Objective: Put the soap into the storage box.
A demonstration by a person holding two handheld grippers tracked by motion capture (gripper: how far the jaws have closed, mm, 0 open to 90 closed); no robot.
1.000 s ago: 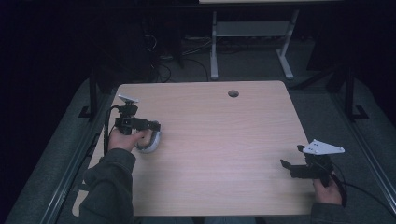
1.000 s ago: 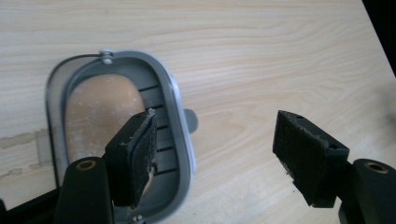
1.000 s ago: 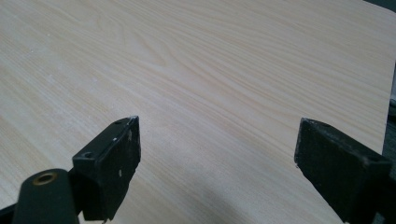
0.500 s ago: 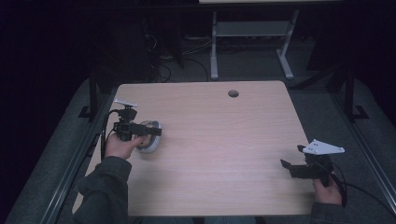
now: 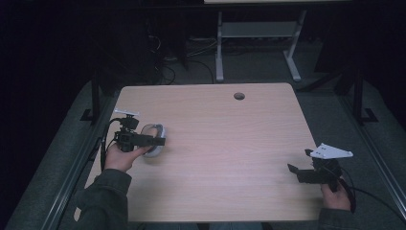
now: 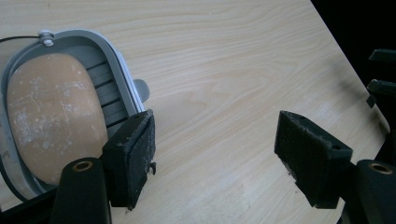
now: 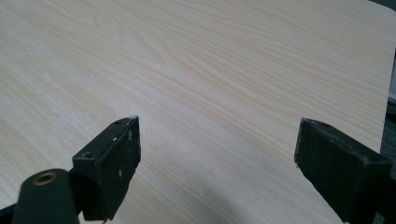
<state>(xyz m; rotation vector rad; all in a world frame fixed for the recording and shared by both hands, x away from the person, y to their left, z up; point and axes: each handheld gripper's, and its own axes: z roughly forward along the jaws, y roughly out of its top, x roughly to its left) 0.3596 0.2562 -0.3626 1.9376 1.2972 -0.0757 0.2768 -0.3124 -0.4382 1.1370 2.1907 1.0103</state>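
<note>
A grey oval holder (image 5: pixel 155 136) with slats lies near the left edge of the wooden table (image 5: pixel 220 143), and a tan oval lump (image 6: pixel 51 112) rests in it. My left gripper (image 5: pixel 161 142) reaches across the holder's near side. In the left gripper view its jaws have just been opening, and the left gripper (image 6: pixel 215 140) is open over bare wood, its left pad (image 6: pixel 133 156) right beside the holder's rim (image 6: pixel 116 60). At the table's near right corner my right gripper (image 5: pixel 298 162) is open, and the right gripper view has bare wood between the right gripper's (image 7: pixel 217 140) pads.
A round cable hole (image 5: pixel 239 96) sits near the table's far edge. Behind the table stands a grey metal frame (image 5: pixel 258 31) with cables on the dark floor. Black rails run along both sides of the table.
My left gripper has shifted a little toward the table's near side beside the holder, which has stayed put. The right gripper has kept still.
</note>
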